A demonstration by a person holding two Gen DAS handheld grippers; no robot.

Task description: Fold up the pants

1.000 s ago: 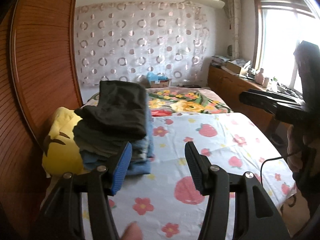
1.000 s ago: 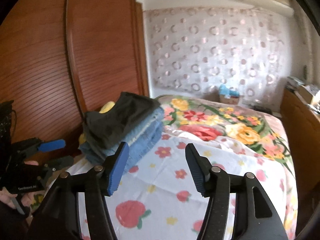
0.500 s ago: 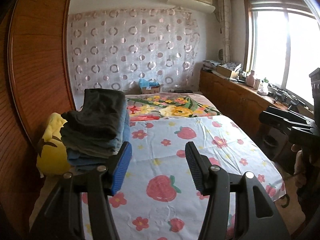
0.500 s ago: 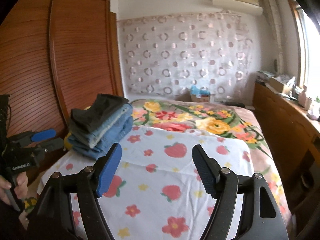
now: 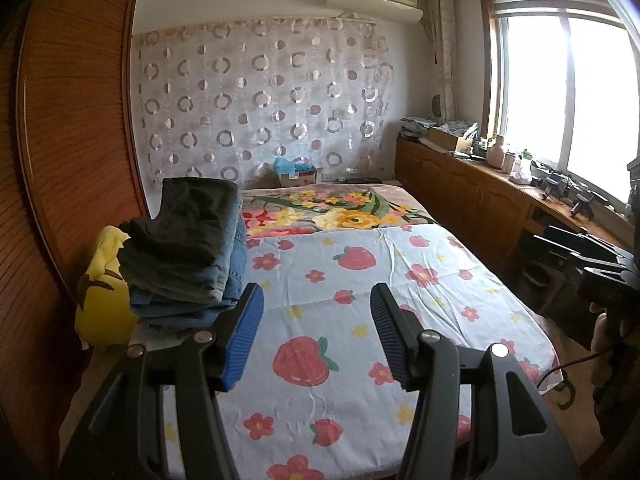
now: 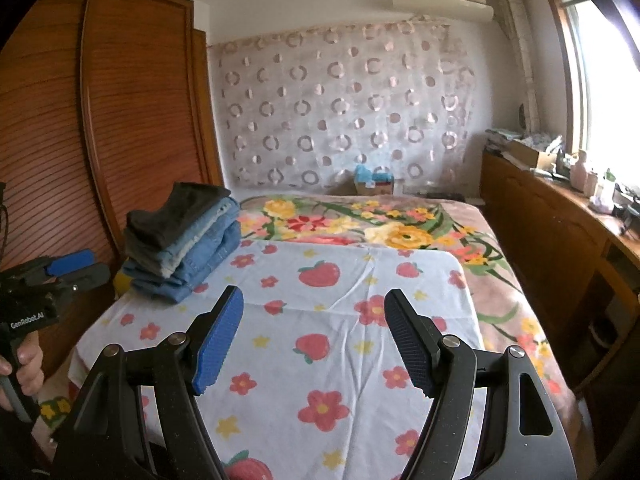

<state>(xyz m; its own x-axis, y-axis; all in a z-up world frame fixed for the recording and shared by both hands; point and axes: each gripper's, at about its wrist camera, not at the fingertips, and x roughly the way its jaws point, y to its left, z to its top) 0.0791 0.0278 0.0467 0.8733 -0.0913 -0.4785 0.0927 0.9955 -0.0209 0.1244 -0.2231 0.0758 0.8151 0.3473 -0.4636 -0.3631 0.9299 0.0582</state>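
Apparently finished: folded pants stack (image 5: 188, 248) far left on strawberry sheet (image 5: 400, 304). Left gripper (image 5: 316, 334) and right gripper (image 6: 314, 338) wide open, holding nothing.

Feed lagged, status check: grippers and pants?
Left gripper open, empty. Right gripper open, empty. Stack of folded dark and denim pants on strawberry-print sheet. No obstruction.

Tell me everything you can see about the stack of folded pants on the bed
The stack of folded pants sits at the left edge of the bed, on the strawberry-print sheet, near the wooden wardrobe. On top lies a dark grey or black pair; beneath it are several blue denim pairs, lighter over darker. The layers are roughly aligned and slightly slumped. A yellow cushion sits against its far left side. Neither gripper touches it.
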